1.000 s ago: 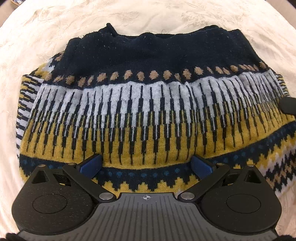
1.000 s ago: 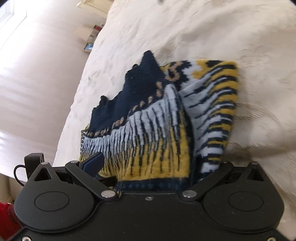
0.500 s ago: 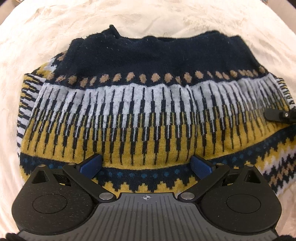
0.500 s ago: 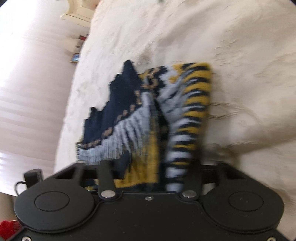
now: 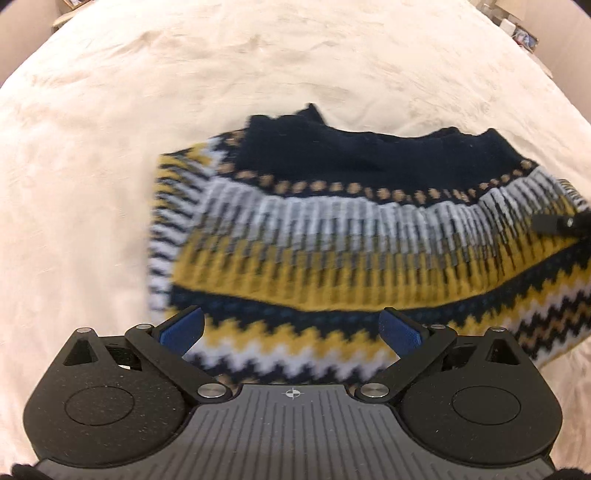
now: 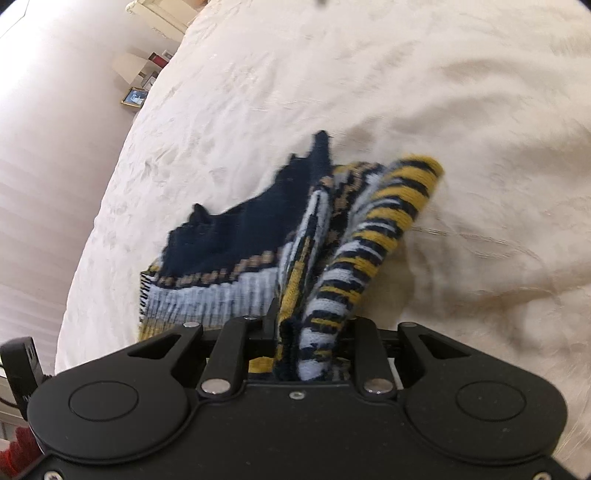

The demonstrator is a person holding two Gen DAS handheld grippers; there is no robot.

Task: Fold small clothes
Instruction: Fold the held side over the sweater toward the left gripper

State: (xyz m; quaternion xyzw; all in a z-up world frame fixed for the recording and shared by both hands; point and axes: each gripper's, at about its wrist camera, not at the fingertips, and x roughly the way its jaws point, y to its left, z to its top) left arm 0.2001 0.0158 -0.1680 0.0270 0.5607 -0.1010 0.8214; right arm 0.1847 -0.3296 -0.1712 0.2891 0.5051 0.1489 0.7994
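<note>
A small knitted sweater (image 5: 332, 229) with navy, white and mustard bands lies on a cream bedspread (image 5: 110, 147). My left gripper (image 5: 291, 328) hovers above the zigzag hem, open, with its blue pads (image 5: 181, 328) wide apart and nothing gripped. In the right wrist view my right gripper (image 6: 310, 325) has its jaws closing on the bunched side edge of the sweater (image 6: 236, 236), and that edge is raised off the bed while the rest hangs down to the cover. The tip of the right gripper (image 5: 554, 223) shows at the sweater's right side.
The cream bedspread (image 6: 443, 110) stretches wide around the sweater. A framed picture (image 6: 133, 98) and a lamp stand beside the bed at the left. Small items (image 5: 524, 35) sit past the bed's far right corner.
My right gripper went from wide open to pinching the sweater's side edge and lifted it. My left gripper stayed open and rose, so the sweater now sits further right in its view.
</note>
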